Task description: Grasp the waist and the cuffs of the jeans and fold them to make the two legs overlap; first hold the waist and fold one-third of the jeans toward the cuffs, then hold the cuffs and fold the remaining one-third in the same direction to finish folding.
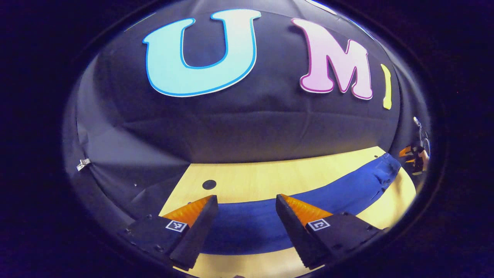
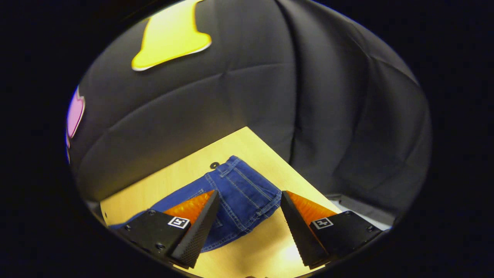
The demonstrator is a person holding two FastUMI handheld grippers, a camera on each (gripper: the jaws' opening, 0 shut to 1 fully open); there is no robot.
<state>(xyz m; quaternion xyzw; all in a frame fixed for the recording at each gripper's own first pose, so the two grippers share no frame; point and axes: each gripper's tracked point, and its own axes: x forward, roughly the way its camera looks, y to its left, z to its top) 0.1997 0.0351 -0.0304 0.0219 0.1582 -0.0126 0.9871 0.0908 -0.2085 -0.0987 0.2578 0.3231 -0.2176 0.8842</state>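
Jeans (image 2: 235,197) flat on table (image 2: 247,150), both tools parted above, left tool (image 1: 247,210), right tool (image 2: 249,204)

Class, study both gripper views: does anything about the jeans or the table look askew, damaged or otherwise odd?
Nothing stands out. The blue jeans lie flat and stretched along the wooden table, waist end toward the right gripper. Both it and the left gripper hang open above them.

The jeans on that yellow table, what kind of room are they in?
Probably a recording booth, not a home. Black cloth hangs as the wall behind a bare wooden table. The jeans lie flat on it, with open tongs above them.
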